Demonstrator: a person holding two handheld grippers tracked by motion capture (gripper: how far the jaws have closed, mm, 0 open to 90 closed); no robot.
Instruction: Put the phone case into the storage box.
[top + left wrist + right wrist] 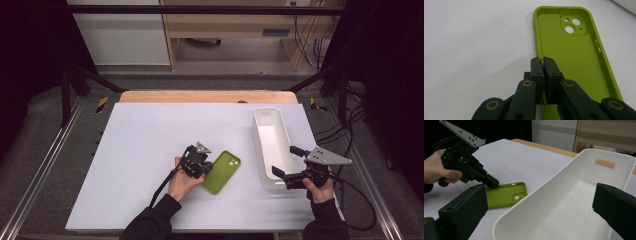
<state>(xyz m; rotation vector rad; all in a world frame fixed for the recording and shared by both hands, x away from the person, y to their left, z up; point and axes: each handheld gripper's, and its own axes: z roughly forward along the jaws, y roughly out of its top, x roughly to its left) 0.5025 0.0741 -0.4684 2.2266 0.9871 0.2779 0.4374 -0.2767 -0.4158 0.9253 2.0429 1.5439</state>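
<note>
A pale lavender-white sheet [150, 150] covers the table, with a strip of wooden tabletop [207, 96] showing along its far edge at 12 o'clock. Beyond it stand light wooden furniture [235, 30] and a dark metal frame, and cables hang at about 1 o'clock. A long white bin [262, 150], empty, with a cut-out handle slot in its far end wall, lies on the sheet toward 3 o'clock.

A lime green phone case [222, 171] lies flat near the sheet's centre, slightly toward 5 o'clock, its hollow side up. It has raised walls, rounded corners and a camera cut-out with two large holes at its far end.

The left gripper [196, 164] is held in the person's left hand [182, 182] just beside the case at its 9 o'clock side, tipped down toward it. In the left gripper view, its jaws are closed on the case's long side wall [540, 53], one jaw inside and one outside.

The right gripper [289, 165] is held in the right hand [320, 189] at the bin's near end, around 4 o'clock. Its jaws are spread wide, straddling the bin's near wall; whether they touch it is hard to tell.
</note>
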